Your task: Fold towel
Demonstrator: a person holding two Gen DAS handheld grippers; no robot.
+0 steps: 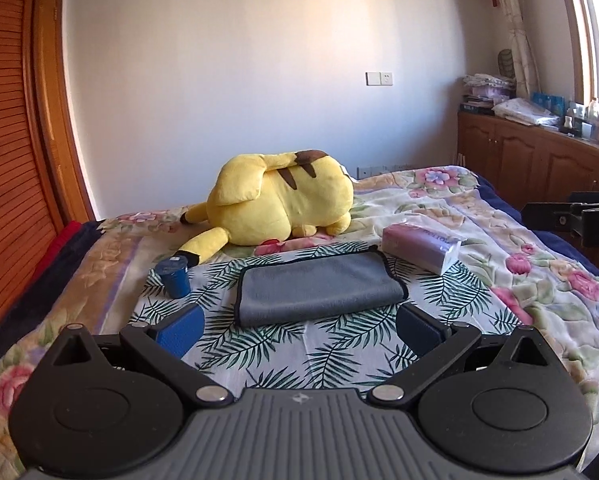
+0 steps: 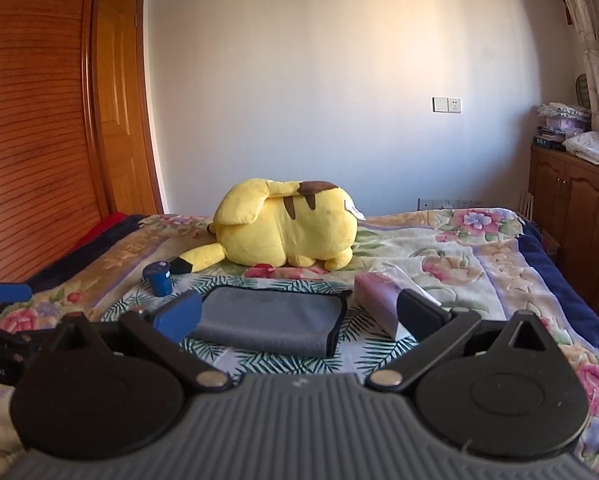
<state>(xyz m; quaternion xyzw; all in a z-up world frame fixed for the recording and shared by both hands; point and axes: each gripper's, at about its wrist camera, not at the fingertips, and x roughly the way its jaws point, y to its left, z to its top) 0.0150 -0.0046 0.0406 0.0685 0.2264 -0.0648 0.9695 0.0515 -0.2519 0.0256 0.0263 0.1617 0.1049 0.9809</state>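
A grey towel (image 1: 317, 288) with a black hem lies folded flat on a leaf-print cloth (image 1: 331, 344) on the bed. It also shows in the right wrist view (image 2: 267, 320). My left gripper (image 1: 299, 326) is open and empty, just short of the towel's near edge. My right gripper (image 2: 299, 314) is open and empty, hovering near the towel's front, its blue left pad (image 2: 179, 314) in front of the towel's left corner. The left gripper's blue tip (image 2: 5, 292) shows at the far left of the right wrist view.
A yellow plush toy (image 1: 279, 200) lies behind the towel. A blue cup (image 1: 173, 278) stands to the left, a tissue pack (image 1: 419, 246) to the right. A wooden wardrobe (image 1: 15, 140) is left of the bed, wooden cabinets (image 1: 539, 160) right.
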